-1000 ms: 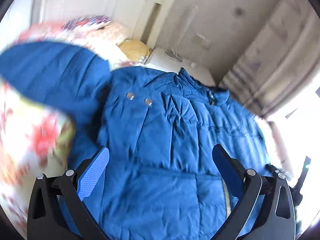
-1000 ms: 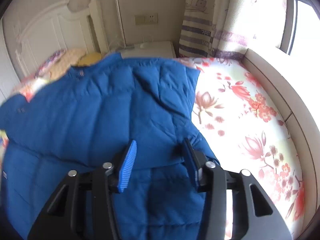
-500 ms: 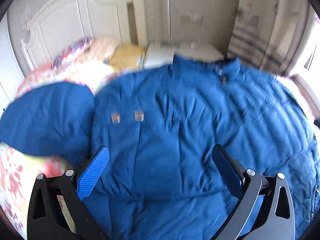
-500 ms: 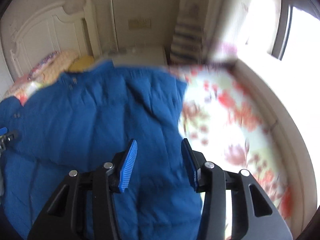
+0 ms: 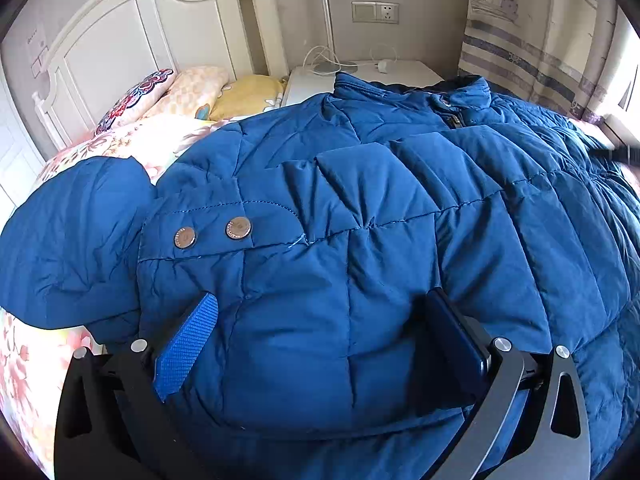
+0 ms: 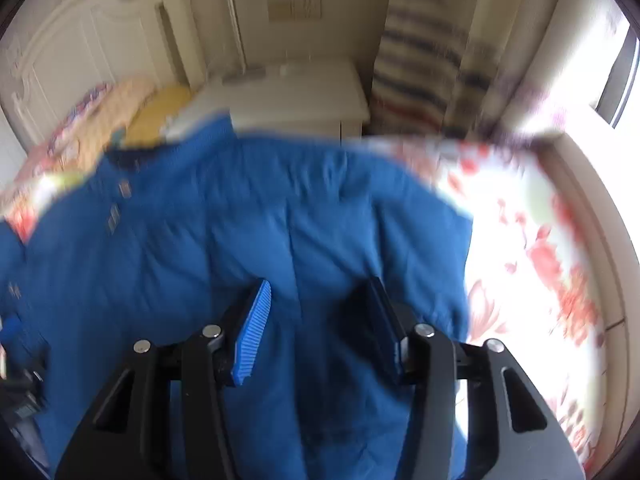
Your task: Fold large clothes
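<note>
A big blue quilted puffer jacket [image 5: 360, 220] lies spread on the bed, collar toward the headboard, a sleeve with two metal snaps [image 5: 212, 234] folded across its front. Its hood [image 5: 68, 240] lies off to the left. My left gripper [image 5: 320, 336] is open, its jaws wide apart, low over the jacket's lower front with padded fabric bulging between the fingers. My right gripper [image 6: 316, 328] is open above the jacket [image 6: 240, 248] near its right edge; this view is blurred. The left gripper [image 6: 20, 380] shows dimly at the right wrist view's left edge.
The bed has a floral sheet [image 6: 532, 248]. Pillows [image 5: 192, 92] and a white headboard [image 5: 120, 48] stand at the far left. A white nightstand [image 5: 360, 72] with cables stands behind the collar, a striped curtain [image 5: 532, 40] to the right. A window ledge [image 6: 592, 216] borders the bed's right side.
Both grippers have swung round toward the headboard and come lower and closer to the jacket. The left one now has fabric bulging between its open fingers. Neither gripper closed.
</note>
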{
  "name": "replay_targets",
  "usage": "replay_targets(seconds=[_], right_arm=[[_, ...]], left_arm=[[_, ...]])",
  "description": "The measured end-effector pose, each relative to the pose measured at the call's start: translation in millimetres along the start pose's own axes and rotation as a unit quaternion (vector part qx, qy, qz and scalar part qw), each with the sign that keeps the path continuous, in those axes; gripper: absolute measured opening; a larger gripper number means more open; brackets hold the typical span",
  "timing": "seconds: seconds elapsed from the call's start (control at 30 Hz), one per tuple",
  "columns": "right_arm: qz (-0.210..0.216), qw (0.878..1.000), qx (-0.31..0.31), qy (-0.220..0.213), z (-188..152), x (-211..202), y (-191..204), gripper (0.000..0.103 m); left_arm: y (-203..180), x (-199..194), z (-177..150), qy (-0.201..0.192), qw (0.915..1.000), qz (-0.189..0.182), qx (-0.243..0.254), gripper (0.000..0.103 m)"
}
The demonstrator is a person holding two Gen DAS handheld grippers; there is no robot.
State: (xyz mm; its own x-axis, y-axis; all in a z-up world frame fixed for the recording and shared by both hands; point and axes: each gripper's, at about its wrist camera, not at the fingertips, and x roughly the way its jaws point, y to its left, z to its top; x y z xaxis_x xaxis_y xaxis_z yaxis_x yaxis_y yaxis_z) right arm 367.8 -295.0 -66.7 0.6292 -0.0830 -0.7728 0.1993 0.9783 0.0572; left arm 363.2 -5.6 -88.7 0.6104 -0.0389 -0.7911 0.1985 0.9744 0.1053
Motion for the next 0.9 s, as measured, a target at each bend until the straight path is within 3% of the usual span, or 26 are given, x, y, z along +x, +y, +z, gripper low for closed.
replay_targets(seconds=[0.07,0.1,0.2,0.27,0.33,0.43,0.47,0.6,0.67,0.73,0.83,0.9], right_arm=[[0.0,0.999,-0.003,-0.035,24.0,3.6,1.4,0.064],[-0.003,1.0,-0.007,-0.03,34.1,18.6,0.1,0.064],[-0.027,0.998,0.011,0.057,38.2,75.2,-15.7,0.067],[-0.009,0.999,0.028,0.043,37.4,74.5,-22.0,0.068],[-0.013,0.998,0.042,0.04,33.3,58.2,-24.3,0.065],[0.014,0.999,0.043,-0.025,8.5,-1.5,-22.6,0.066],[0.016,0.999,0.021,-0.04,-9.7,-24.3,-15.8,0.071],[-0.016,0.998,-0.062,-0.015,-87.0,-59.9,2.8,0.075],[-0.017,0.998,-0.067,0.011,-111.5,-55.1,-2.3,0.076],[-0.002,0.998,-0.061,-0.006,-128.8,-62.0,-9.5,0.076],[-0.03,0.999,-0.033,-0.002,-128.0,-81.8,-10.0,0.076],[-0.007,0.999,-0.018,-0.03,-131.4,-103.5,-10.3,0.076]], left_arm=[[0.0,0.1,-0.5,-0.001,1.0,-0.001,-0.001,0.099],[-0.1,0.7,-0.4,-0.001,1.0,-0.001,-0.001,0.099],[0.9,1.5,-0.5,-0.002,1.0,-0.003,-0.002,0.099],[1.5,1.8,-0.4,-0.002,1.0,-0.005,-0.003,0.099],[3.1,1.4,-1.1,-0.003,1.0,-0.006,-0.004,0.099],[4.1,1.1,-1.0,-0.002,1.0,-0.008,-0.004,0.099],[4.3,0.9,-1.0,-0.003,1.0,-0.008,-0.004,0.099],[5.4,0.9,-0.5,-0.004,0.9999,-0.011,-0.007,0.099],[4.9,0.9,-0.5,-0.004,0.9999,-0.009,-0.006,0.099],[6.7,-1.2,-0.8,-0.008,0.9998,-0.011,-0.011,0.099],[36.7,-22.3,-5.0,-0.024,0.9966,-0.037,-0.069,0.099],[86.3,-53.7,-15.9,-0.054,0.9853,-0.067,-0.148,0.099]])
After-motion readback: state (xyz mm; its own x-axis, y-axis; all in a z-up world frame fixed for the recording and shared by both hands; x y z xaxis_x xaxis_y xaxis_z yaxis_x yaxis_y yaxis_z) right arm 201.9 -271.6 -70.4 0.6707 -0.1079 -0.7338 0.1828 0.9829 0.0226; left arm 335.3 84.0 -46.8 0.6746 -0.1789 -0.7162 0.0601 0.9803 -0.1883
